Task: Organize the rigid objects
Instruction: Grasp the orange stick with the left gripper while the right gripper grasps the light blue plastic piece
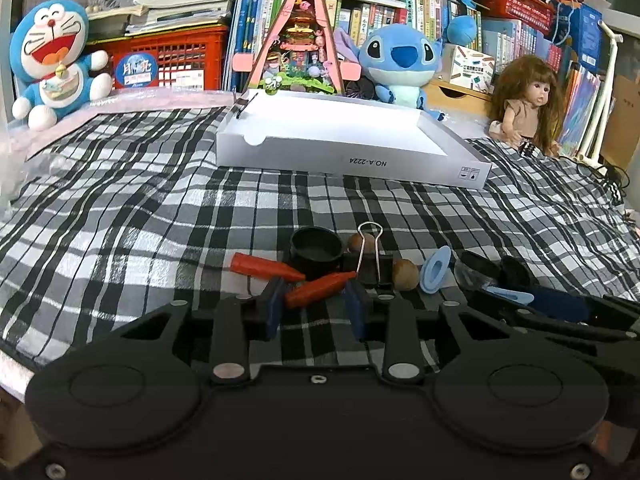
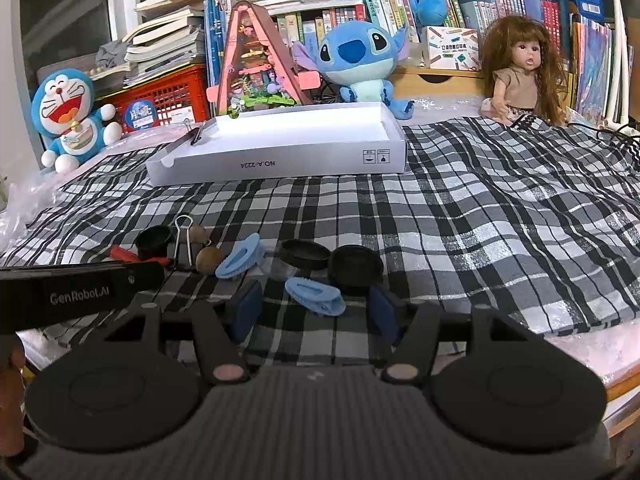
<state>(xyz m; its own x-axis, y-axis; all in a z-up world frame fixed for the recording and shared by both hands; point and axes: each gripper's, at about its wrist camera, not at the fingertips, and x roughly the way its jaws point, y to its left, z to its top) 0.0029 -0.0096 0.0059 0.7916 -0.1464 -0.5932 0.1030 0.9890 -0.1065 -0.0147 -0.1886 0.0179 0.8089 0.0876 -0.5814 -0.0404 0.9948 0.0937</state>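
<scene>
Small objects lie on the checked cloth: two red cones (image 1: 316,288) (image 1: 266,266), a black cup (image 1: 316,250), a binder clip (image 1: 370,260), two brown balls (image 1: 405,275), a blue clip (image 1: 435,269) and black lids (image 2: 304,254). My left gripper (image 1: 316,306) is open, with the nearer red cone lying between its blue pads. My right gripper (image 2: 316,306) is open around a second blue clip (image 2: 316,296). A white shallow box (image 1: 348,148) lies behind, also in the right wrist view (image 2: 276,144).
A binder clip (image 2: 196,134) is clipped on the box's left rim. Plush toys (image 1: 52,64), a doll (image 2: 516,72), a red crate and books line the back. The cloth ends at the table's front right edge (image 2: 592,344). The left gripper's body (image 2: 80,292) lies left of the right one.
</scene>
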